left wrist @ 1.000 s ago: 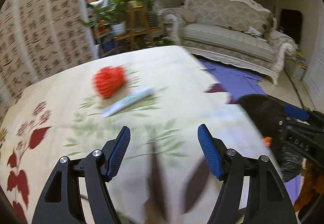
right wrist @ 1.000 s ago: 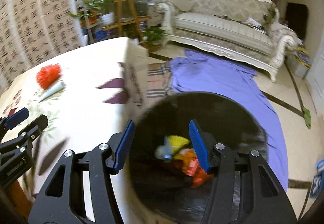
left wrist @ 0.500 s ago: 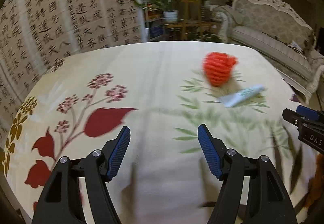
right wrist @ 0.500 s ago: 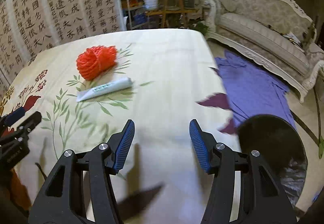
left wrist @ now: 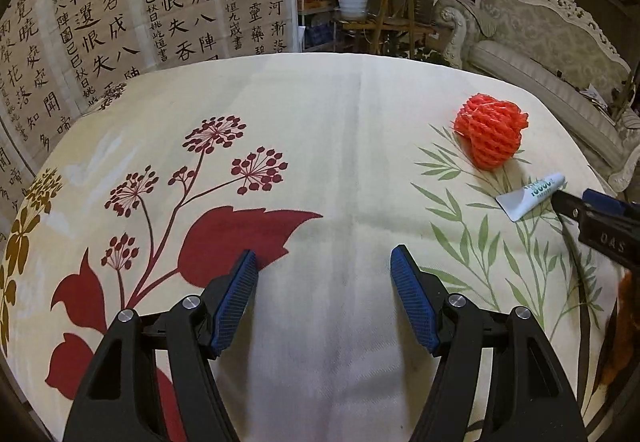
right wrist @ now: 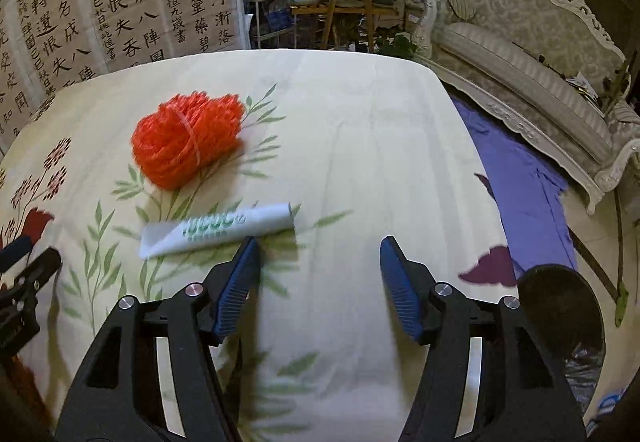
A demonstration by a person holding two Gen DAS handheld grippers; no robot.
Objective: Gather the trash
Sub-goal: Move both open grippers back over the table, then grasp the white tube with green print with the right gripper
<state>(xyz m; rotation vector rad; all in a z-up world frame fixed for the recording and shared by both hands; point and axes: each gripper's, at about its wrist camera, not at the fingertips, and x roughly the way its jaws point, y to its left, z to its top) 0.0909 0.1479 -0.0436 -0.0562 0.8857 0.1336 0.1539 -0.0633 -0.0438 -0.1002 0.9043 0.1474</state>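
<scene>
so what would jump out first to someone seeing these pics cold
The bright orange foam net bunched on the floral tablecloth grabs the eye, with the white tube lying just in front of it. The right gripper hangs empty near the tube, jaws opening.

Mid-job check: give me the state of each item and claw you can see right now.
Left claw: open, empty, over the tablecloth.
Right claw: empty, jaws opening, beside the tube.
Orange mesh net: bunched up, lying on the table.
White tube: flat on the table, uncollected.
Black bin: on the floor beside the table.
</scene>
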